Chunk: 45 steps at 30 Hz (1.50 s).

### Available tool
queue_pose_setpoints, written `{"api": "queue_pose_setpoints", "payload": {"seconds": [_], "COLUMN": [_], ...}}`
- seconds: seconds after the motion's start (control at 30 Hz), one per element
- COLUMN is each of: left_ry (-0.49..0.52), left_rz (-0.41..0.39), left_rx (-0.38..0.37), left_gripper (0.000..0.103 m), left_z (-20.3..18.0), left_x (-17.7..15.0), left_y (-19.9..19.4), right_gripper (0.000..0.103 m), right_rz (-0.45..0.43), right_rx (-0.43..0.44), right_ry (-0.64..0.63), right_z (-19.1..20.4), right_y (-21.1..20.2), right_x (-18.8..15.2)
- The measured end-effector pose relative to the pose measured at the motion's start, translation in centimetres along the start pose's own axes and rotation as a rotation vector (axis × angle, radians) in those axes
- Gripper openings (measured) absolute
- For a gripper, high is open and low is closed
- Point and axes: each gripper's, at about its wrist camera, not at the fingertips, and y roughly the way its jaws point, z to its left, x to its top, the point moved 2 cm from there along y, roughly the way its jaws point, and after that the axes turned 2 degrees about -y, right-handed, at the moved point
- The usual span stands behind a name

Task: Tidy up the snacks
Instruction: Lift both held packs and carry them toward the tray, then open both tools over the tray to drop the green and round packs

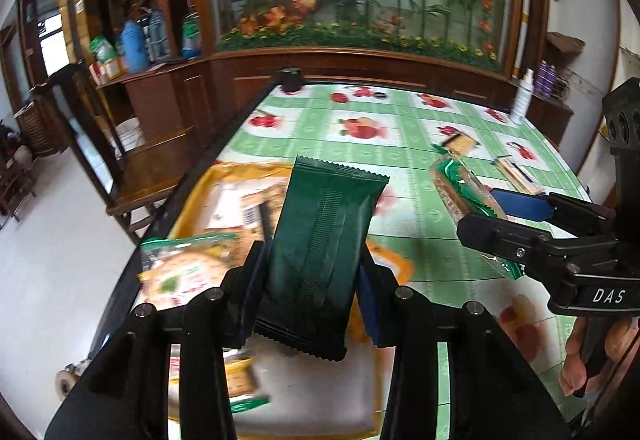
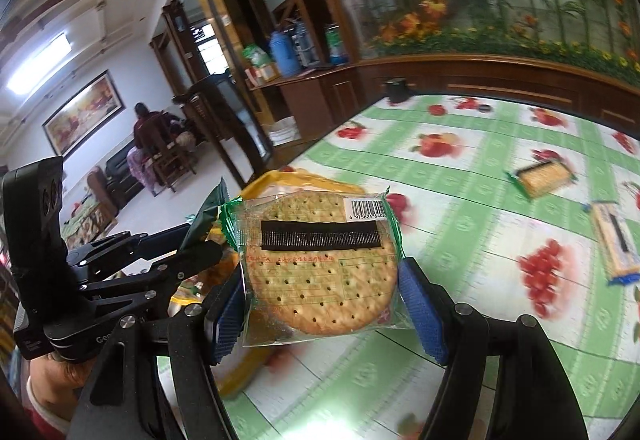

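Note:
My left gripper (image 1: 310, 294) is shut on a dark green snack packet (image 1: 324, 240), held above a yellow tray (image 1: 192, 196) that holds several cracker packets (image 1: 188, 272). My right gripper (image 2: 322, 298) is shut on a clear packet with a round cracker (image 2: 320, 264), held above the tablecloth just right of the yellow tray (image 2: 316, 178). The right gripper shows in the left wrist view (image 1: 492, 210), with its cracker packet (image 1: 460, 188). The left gripper shows at the left of the right wrist view (image 2: 200, 236).
Two more cracker packets lie on the green fruit-print tablecloth (image 2: 460, 176), one at mid right (image 2: 540, 176) and one at the far right (image 2: 614, 240). A white bottle (image 1: 522, 102) stands at the far right table edge. A black post (image 1: 291, 78) stands at the far corner.

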Motion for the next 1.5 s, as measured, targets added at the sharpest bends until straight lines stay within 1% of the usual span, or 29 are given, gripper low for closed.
{"api": "queue_pose_setpoints", "payload": {"seconds": [0.17,0.3,0.47,0.63,0.77,1.17,1.37,1.5], "left_ry": [-0.032,-0.042,-0.043,-0.033,-0.03,-0.037,-0.033,-0.037], "left_rz": [0.008,0.018,0.02,0.024,0.033,0.078,0.096,0.121], "left_rx": [0.025,0.033,0.039,0.044,0.056,0.095,0.118,0.14], "left_gripper": [0.04,0.04,0.04,0.04,0.04,0.04,0.04,0.041], "left_z": [2.2,3.3,3.9,4.3,4.6,5.0,4.9,4.9], "left_x": [-0.3,-0.5,-0.2,0.7,1.4,1.6,1.8,1.9], "left_y": [0.4,0.9,1.3,2.4,3.3,6.0,6.5,7.1], "right_gripper": [0.073,0.073,0.073,0.073,0.073,0.073,0.073,0.074], "right_rz": [0.016,0.026,0.054,0.077,0.086,0.127,0.145,0.159], "right_rx": [0.029,0.044,0.05,0.059,0.064,0.065,0.063,0.065], "right_ry": [-0.028,-0.03,-0.031,-0.041,-0.023,-0.024,-0.019,-0.032], "right_z": [2.3,3.0,3.6,3.9,3.2,2.1,1.5,1.7], "right_y": [2.6,4.5,7.3,10.0,11.7,14.8,15.6,15.9], "right_x": [1.0,1.6,2.3,3.0,3.6,4.4,4.4,4.5]}}
